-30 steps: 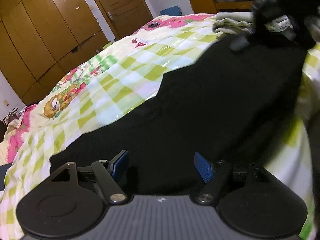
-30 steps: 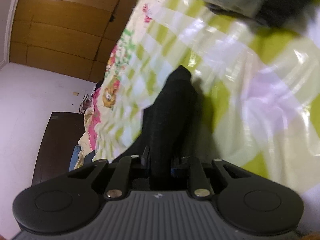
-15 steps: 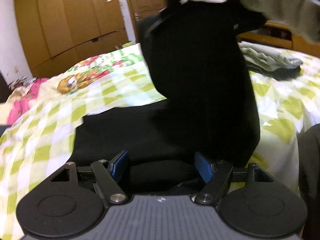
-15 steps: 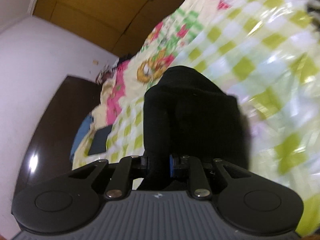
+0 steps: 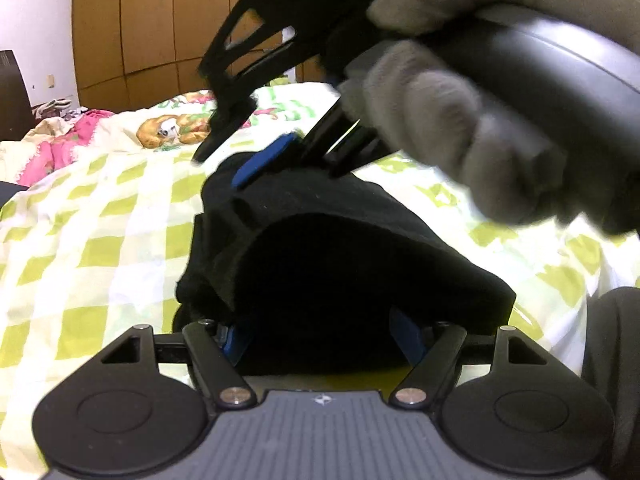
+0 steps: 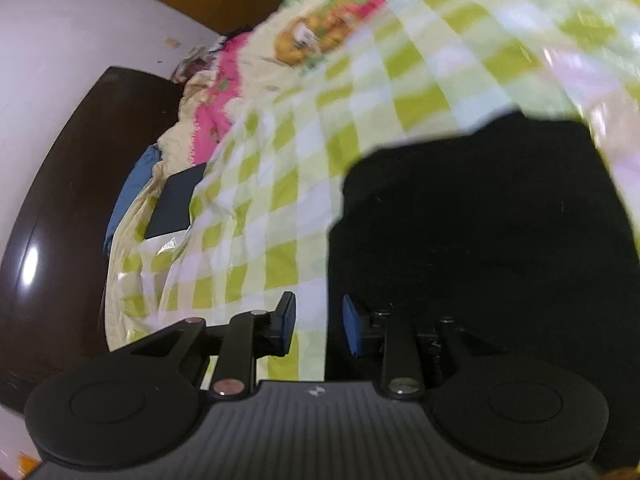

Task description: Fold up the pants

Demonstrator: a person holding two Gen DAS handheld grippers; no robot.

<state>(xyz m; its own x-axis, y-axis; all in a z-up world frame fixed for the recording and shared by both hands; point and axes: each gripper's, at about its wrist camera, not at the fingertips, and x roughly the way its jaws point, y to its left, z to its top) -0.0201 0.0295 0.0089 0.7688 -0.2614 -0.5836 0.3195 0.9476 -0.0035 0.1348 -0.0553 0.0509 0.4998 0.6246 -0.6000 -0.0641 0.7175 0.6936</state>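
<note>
The likeliest slip is the folded layer springing back. The right gripper (image 6: 318, 326) is opening, with nothing pressed between its blue pads, only checked sheet (image 6: 280, 208) showing in the gap and the pants (image 6: 500, 240) just to one side. If the cloth catches on a pad as that gripper leaves, the top layer could drag off crooked. A second risk sits with the left gripper (image 5: 320, 334): its jaws stand wide with the thick black fold bulging between them, and whether the pads truly press the cloth cannot be told (the fabric hides their faces). Should it pull away carelessly, the bundle could open.

The pants (image 5: 340, 264) lie on the bed as a dark, humped stack, several layers showing at the near edge, the top one curved rather than flat. In the left view a gloved hand (image 5: 460, 128) holds the right gripper just above the hump.
</note>
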